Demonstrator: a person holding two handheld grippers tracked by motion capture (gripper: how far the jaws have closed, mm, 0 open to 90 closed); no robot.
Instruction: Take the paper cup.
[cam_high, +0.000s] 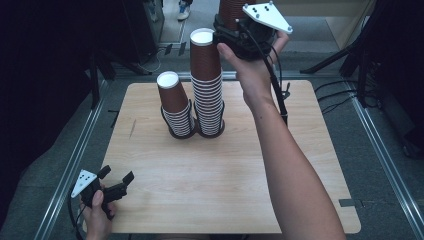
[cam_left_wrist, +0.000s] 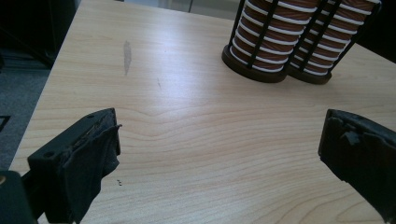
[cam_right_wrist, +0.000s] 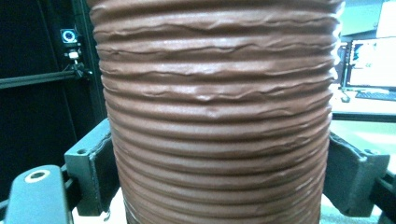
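Observation:
Two stacks of brown paper cups stand in black wire holders at the back middle of the wooden table: a short stack and to its right a tall stack. High above and just right of the tall stack, my right gripper is shut on a brown cup. The right gripper view shows that ribbed cup between both jaws of the right gripper. My left gripper rests open at the table's front left corner. Its jaws stand wide apart around the left gripper, with the stacks farther off.
Metal rails run along both sides of the table. Dark stands and cables lie on the floor behind and to the right. A monitor and a small camera on a pole stand in the background.

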